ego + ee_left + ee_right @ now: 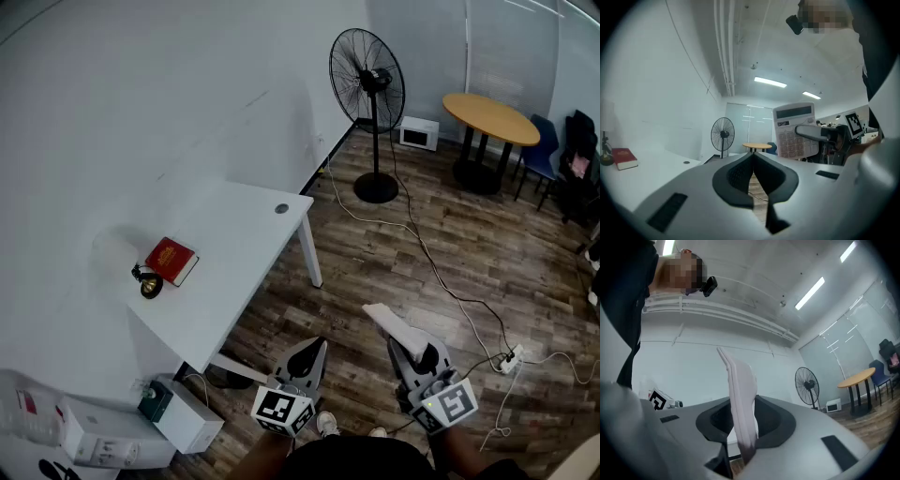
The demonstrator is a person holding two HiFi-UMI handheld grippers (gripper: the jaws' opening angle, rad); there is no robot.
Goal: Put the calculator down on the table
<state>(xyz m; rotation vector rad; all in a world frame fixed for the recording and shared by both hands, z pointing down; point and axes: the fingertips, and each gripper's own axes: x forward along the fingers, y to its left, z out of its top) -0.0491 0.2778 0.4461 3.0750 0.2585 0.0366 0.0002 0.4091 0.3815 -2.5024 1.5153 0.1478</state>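
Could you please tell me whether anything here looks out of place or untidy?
Nothing looks spilled or broken. A cable trails loose across the floor to a power strip, and the calculator stands edge-on in the right gripper, away from the white table.

A red hardback book (172,261) lies on the white rectangular tabletop (246,234); a black pedestal fan (367,89) stands beyond it, left of a round wooden table (489,117).

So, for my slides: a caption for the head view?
Right gripper holds the calculator over the floor, short of the white table; left gripper shut and empty.
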